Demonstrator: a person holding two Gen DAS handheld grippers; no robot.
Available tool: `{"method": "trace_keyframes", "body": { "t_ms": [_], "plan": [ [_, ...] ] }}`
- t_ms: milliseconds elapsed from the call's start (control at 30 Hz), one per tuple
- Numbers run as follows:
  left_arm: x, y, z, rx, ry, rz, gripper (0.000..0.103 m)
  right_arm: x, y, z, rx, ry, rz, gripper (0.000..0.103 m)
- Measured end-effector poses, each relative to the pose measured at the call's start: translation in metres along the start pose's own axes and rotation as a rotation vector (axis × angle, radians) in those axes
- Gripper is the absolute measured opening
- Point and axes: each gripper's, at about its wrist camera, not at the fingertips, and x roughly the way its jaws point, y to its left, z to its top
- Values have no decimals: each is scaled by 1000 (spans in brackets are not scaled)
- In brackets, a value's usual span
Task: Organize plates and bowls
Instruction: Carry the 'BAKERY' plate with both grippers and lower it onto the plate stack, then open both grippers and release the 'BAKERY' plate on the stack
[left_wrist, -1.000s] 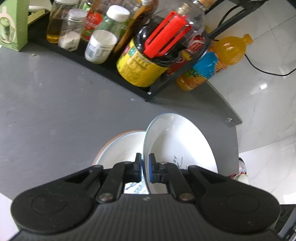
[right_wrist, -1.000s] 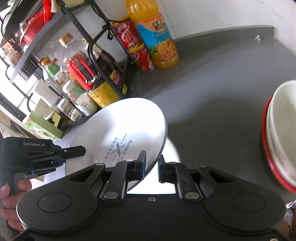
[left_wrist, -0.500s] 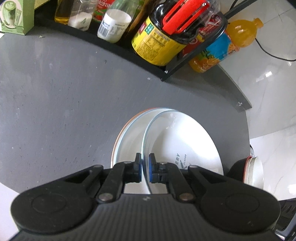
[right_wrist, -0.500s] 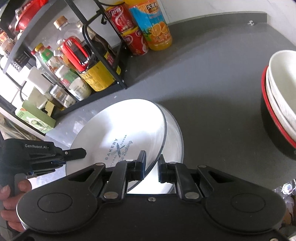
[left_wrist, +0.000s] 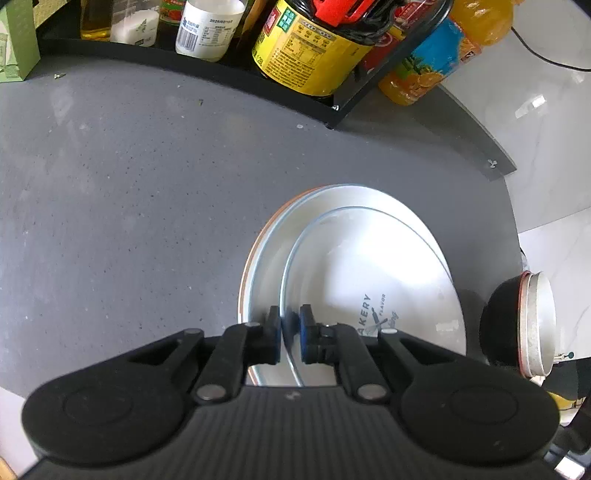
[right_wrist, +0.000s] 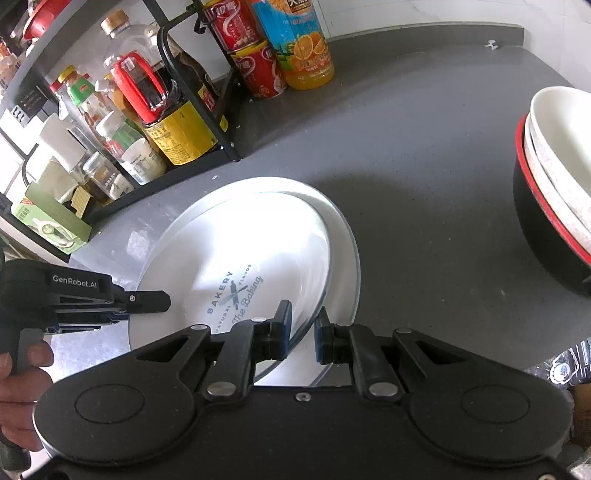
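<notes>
A white plate printed "BAKERY" lies slightly tilted on a larger white plate with an orange rim, on the grey counter. My left gripper has the printed plate's near rim between its pads, and its jaws are just opening. In the right wrist view the same plate sits over the larger plate. My right gripper is shut on its rim at the near right. The left gripper, held by a hand, reaches its left edge.
A stack of bowls, the outer one black with a red rim, stands at the right. A black wire rack full of bottles and jars lines the back, with an orange juice bottle and a green box beside it.
Both grippers came down with the printed plate. It went from steeply tilted above the larger plate to lying nearly flat on it. The left pads stand slightly wider apart.
</notes>
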Motion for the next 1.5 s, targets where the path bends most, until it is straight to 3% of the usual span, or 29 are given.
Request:
{"method": "trace_keyframes", "body": {
  "t_ms": [633, 900, 1200, 1500],
  "plan": [
    [8, -21, 14, 113, 93, 84, 12, -1, 7, -2, -4, 26, -38, 15],
    [14, -45, 18, 268, 156, 154, 20, 2, 8, 0, 2, -2, -67, 13],
    [1, -46, 24, 277, 154, 177, 29, 10, 8, 5, 5, 9, -72, 12],
    [2, -49, 23, 266, 152, 175, 36, 17, 21, 10, -76, 65, -94, 20]
  ]
}}
